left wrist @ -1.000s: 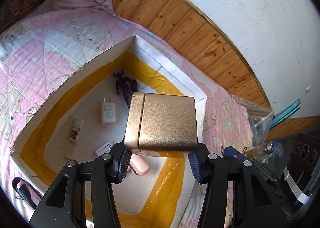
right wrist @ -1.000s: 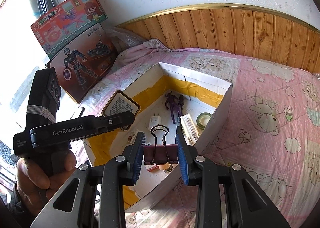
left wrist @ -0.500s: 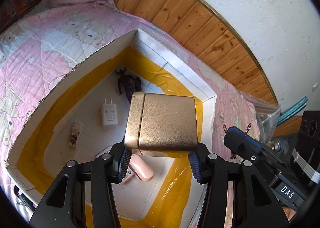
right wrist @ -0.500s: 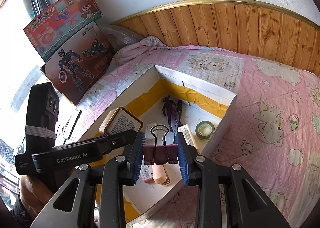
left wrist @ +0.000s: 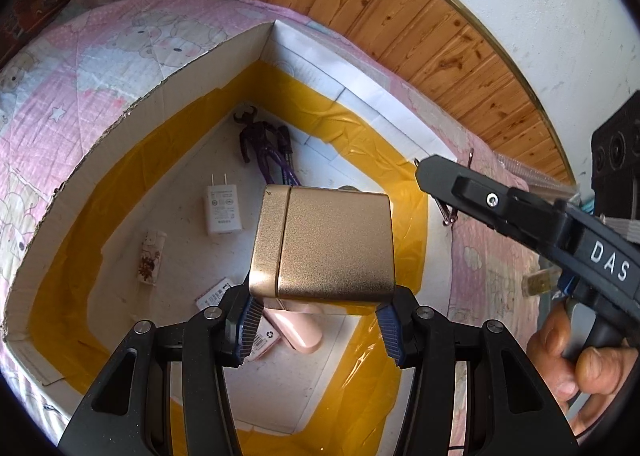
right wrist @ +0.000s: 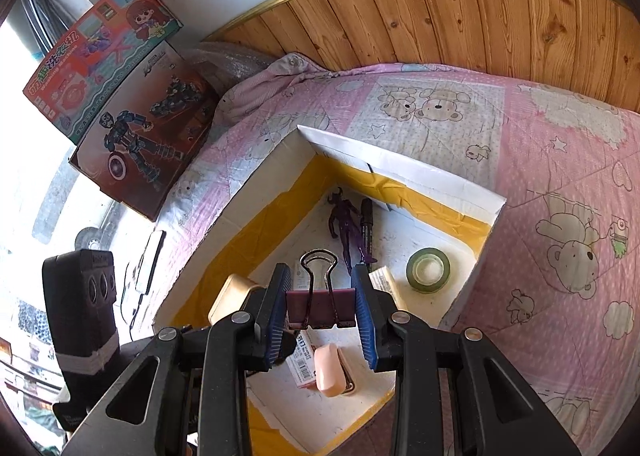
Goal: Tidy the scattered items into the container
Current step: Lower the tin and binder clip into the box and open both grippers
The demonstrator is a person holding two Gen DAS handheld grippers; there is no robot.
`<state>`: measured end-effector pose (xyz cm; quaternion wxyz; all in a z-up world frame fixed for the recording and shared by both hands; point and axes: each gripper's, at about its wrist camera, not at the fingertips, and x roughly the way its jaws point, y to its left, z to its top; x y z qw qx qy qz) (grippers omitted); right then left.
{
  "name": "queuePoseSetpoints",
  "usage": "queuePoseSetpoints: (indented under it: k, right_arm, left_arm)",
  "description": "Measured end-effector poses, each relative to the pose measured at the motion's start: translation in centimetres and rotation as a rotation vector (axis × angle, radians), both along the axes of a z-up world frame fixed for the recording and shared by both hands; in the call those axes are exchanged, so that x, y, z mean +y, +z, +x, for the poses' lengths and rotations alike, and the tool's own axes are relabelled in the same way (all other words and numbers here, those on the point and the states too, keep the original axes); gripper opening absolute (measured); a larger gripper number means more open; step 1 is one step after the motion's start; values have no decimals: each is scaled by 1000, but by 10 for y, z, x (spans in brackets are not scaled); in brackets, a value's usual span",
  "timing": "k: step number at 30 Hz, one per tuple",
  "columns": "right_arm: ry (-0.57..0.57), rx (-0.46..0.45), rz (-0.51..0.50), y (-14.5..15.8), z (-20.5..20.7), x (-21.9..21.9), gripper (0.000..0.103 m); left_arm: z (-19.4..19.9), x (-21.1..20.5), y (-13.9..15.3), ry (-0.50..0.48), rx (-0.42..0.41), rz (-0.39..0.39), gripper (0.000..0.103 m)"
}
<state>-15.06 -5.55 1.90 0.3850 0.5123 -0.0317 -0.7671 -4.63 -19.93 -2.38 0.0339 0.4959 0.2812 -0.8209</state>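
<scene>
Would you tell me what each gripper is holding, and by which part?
The left gripper clamps the gold tin's lower sides; the right gripper clamps the maroon binder clip's body ends.

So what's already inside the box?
In the box: purple figure, marker, tape roll, charger, lighter, pink case on labelled packets. The tin and clip hide some of the floor.

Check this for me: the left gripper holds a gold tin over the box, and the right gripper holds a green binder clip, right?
Not quite: the binder clip is maroon, as the right wrist view shows. The rest stands: the left gripper holds the gold tin over the box, the right gripper the clip.
</scene>
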Motion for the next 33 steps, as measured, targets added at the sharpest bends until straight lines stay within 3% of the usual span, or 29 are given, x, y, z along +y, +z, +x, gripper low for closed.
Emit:
queuePoseSetpoints:
  k: [7,16,27,33]
  right_arm:
    - [12,-50,35,-12,-21,-19,33]
    - [27,-63,156,-35,-51,-44,33]
    - [66,-6,301,-53,-73,-69,33]
    - [46,12,315,-56,-73,-69,36]
  left_arm:
    - [-6,-1,-7,-1,-36,-29,53]
    - [-19,-3,-12,7,-70,-67,53]
    - [-29,-13,-16,27,-88,-92,53]
    - [-27,-21,-14,64,-73,-93,54]
